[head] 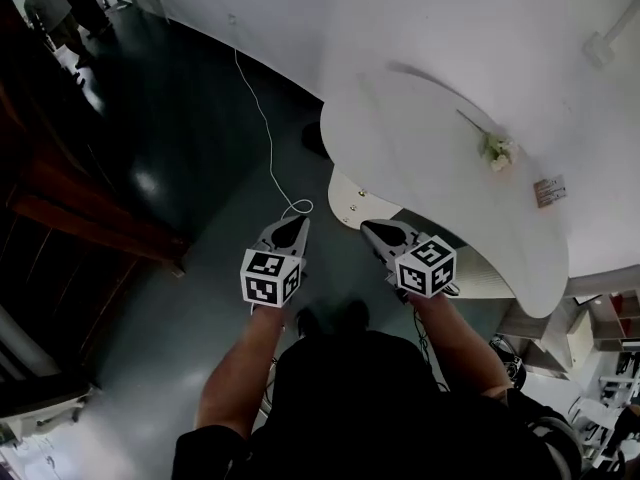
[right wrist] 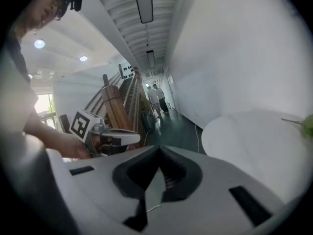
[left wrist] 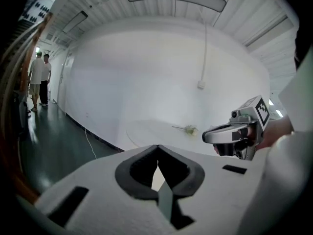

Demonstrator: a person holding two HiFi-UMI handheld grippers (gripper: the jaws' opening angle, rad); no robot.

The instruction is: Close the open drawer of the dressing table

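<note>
Where the drawer (head: 350,199) juts open under the white dressing table (head: 420,138), the left gripper (head: 297,222) and right gripper (head: 370,227) hover near its front, each with jaws together, holding nothing.

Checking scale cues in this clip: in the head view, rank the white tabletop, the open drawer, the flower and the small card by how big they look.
1. Tabletop, by far the largest.
2. Drawer, though only its jutting front shows.
3. Flower and card: too alike to rank.
</note>
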